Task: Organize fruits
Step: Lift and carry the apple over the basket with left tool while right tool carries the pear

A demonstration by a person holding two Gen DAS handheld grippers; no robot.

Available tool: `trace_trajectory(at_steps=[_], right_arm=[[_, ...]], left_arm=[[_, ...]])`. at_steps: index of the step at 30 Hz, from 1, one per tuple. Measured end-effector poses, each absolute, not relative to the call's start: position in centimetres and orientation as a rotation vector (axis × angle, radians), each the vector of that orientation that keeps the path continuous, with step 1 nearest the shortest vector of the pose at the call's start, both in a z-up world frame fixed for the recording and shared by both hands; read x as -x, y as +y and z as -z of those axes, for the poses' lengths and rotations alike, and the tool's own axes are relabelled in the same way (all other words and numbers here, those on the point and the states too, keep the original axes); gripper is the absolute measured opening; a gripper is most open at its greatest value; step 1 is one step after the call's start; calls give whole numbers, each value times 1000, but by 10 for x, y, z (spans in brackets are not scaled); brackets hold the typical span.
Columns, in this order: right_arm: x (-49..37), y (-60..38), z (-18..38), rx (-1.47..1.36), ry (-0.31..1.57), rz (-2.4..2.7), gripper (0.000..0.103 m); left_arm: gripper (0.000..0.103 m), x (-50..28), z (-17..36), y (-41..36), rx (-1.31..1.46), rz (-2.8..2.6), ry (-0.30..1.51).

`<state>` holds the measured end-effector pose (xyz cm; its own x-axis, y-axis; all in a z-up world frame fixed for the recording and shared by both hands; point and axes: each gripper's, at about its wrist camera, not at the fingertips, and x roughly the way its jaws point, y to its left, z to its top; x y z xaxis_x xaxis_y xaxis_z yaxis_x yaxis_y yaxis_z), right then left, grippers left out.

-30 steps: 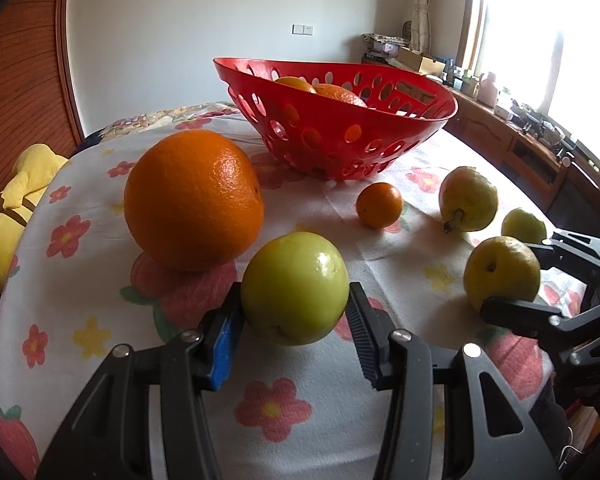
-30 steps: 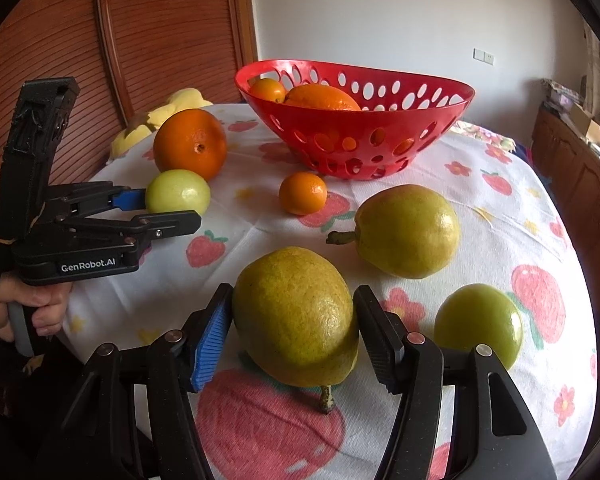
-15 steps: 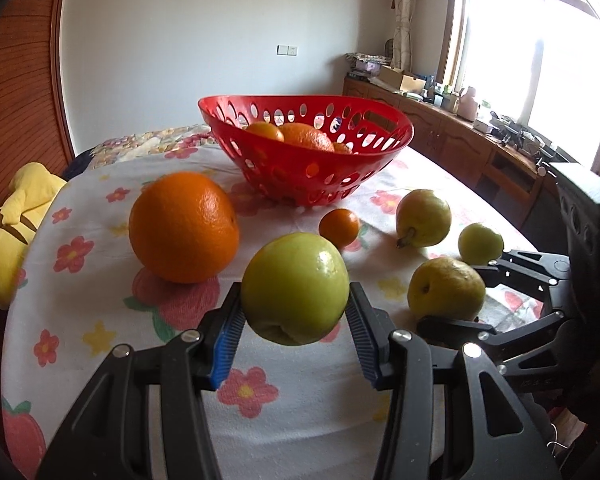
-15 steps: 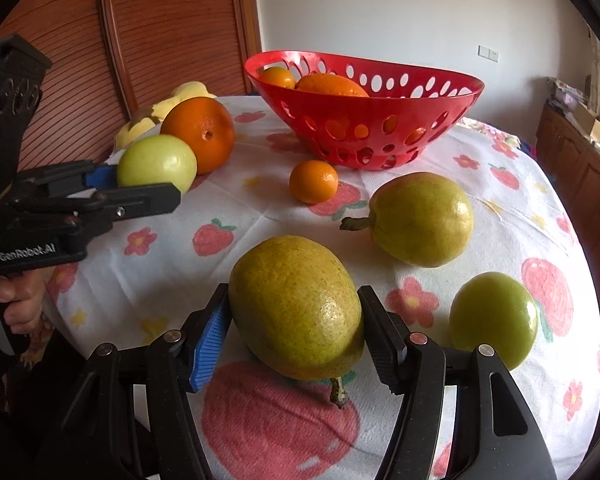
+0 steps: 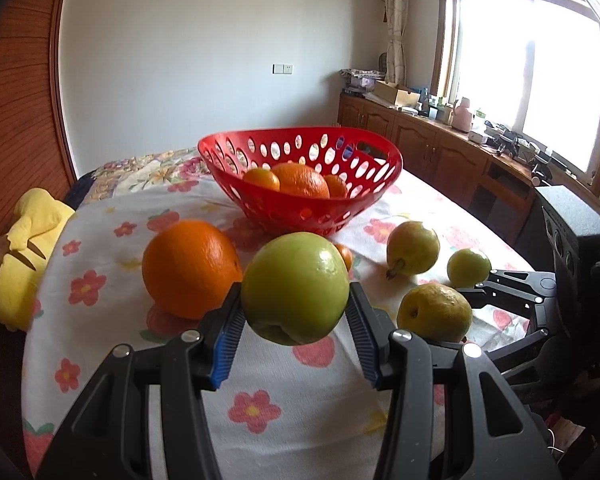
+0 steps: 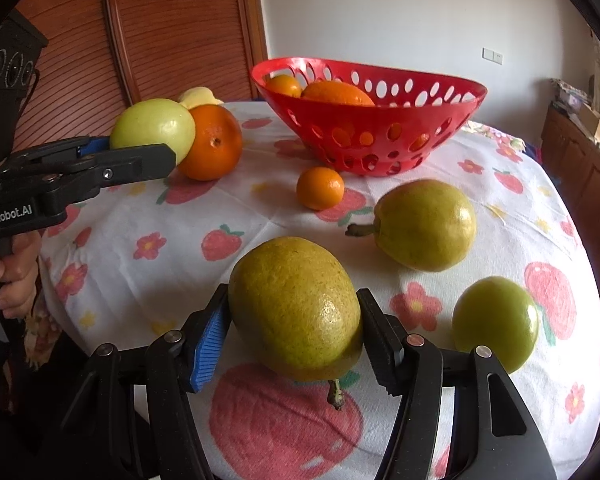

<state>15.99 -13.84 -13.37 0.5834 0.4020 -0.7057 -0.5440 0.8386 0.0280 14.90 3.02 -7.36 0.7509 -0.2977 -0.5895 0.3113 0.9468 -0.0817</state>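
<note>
My left gripper point(image 5: 296, 336) is shut on a green apple point(image 5: 296, 286) and holds it above the flowered tablecloth; it also shows in the right wrist view point(image 6: 152, 126). My right gripper point(image 6: 294, 338) is shut on a yellow-green pear point(image 6: 296, 306), lifted slightly, stem down. A red perforated basket point(image 5: 380, 178) at the table's far side holds oranges point(image 5: 300, 180). On the cloth lie a big orange point(image 5: 190, 268), a small mandarin point(image 6: 320, 188), a second pear point(image 6: 424, 224) and a small green fruit point(image 6: 496, 322).
A yellow plush toy point(image 5: 24, 256) lies at the table's left edge. Wooden cabinets point(image 5: 440, 156) with clutter run under the window on the right. A wooden sliding door point(image 6: 172, 28) stands behind the table.
My left gripper has risen with the green apple and pulled back from the basket. My right gripper has lifted the pear a little off the cloth.
</note>
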Motion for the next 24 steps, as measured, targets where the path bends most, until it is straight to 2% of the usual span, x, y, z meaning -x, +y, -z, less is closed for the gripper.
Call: trace_trajectory(at_steps=[17, 24], right_arm=[[-211, -140, 48, 227, 599, -581, 63], [-255, -143, 30, 250, 600, -556, 63]], left_arm=[[49, -180, 35, 31, -41, 347, 573], [49, -203, 29, 32, -44, 350, 569]])
